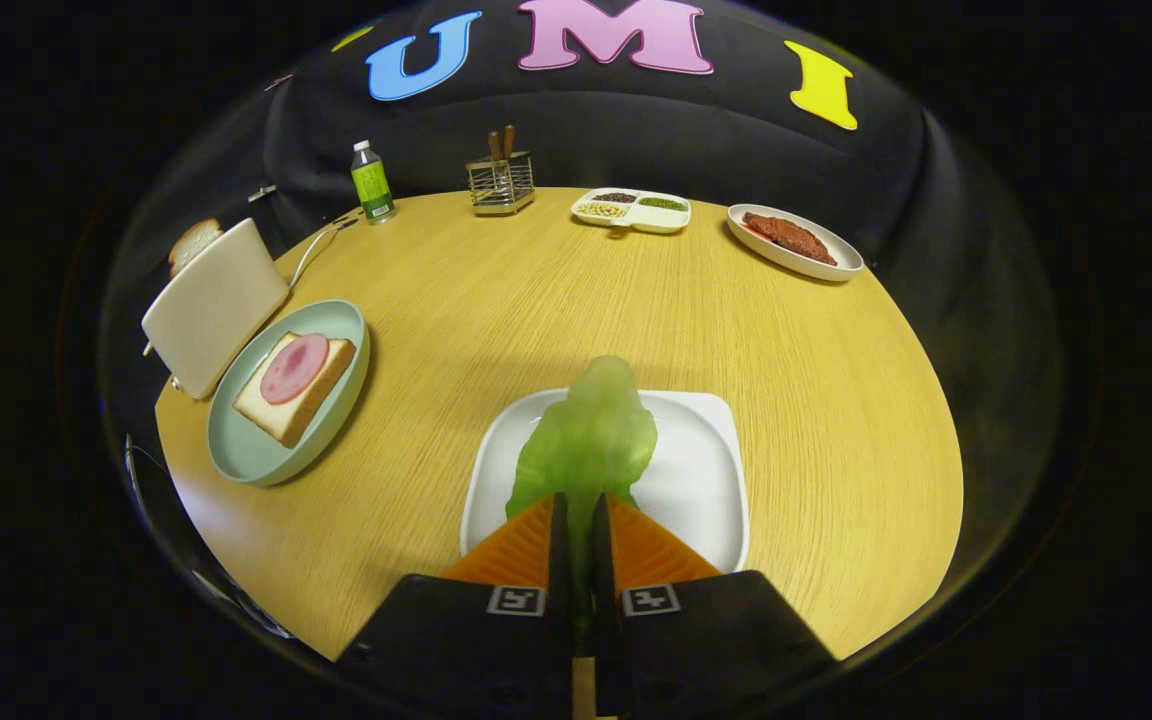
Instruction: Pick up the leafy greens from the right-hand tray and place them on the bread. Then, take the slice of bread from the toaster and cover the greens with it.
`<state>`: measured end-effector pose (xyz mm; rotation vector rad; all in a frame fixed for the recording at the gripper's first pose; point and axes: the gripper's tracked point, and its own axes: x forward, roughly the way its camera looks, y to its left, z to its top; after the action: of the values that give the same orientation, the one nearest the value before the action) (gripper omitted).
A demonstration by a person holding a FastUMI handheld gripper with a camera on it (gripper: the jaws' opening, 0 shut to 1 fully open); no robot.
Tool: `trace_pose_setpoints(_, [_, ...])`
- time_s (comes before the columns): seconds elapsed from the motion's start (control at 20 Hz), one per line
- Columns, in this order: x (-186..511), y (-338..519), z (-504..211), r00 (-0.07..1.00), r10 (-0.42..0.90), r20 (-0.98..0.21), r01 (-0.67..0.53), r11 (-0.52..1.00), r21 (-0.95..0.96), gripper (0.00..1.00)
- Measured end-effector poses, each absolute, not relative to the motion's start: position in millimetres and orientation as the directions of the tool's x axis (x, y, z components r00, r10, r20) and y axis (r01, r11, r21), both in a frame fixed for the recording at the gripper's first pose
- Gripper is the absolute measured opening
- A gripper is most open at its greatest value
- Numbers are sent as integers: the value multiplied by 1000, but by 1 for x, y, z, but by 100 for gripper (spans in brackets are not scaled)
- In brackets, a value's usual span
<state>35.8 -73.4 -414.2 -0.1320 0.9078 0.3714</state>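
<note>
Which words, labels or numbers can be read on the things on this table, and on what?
None can be read.
Bottle: green label, print too small to read.
Tongs: square coded markers, no words; shut on the leafy greens above the white tray.

Round wooden bench with items resting directly on it. Near edge: white tray. Left edge: pale green plate, with a toaster just beyond it. Far edge, left to right: bottle, wire rack, divided dish, and oval plate at the far right.
</note>
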Motion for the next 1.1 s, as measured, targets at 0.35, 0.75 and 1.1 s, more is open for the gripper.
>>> trace_pose_setpoints(0.35, [37,-78,-397,530,248,-811,-340,938,64,6])
trace_pose_setpoints(0.75, [48,-38,-308,604,279,-747,-325,941,88,6])
trace_pose_setpoints(1.1, [44,38,-255,625,326,-709,-364,925,104,6])
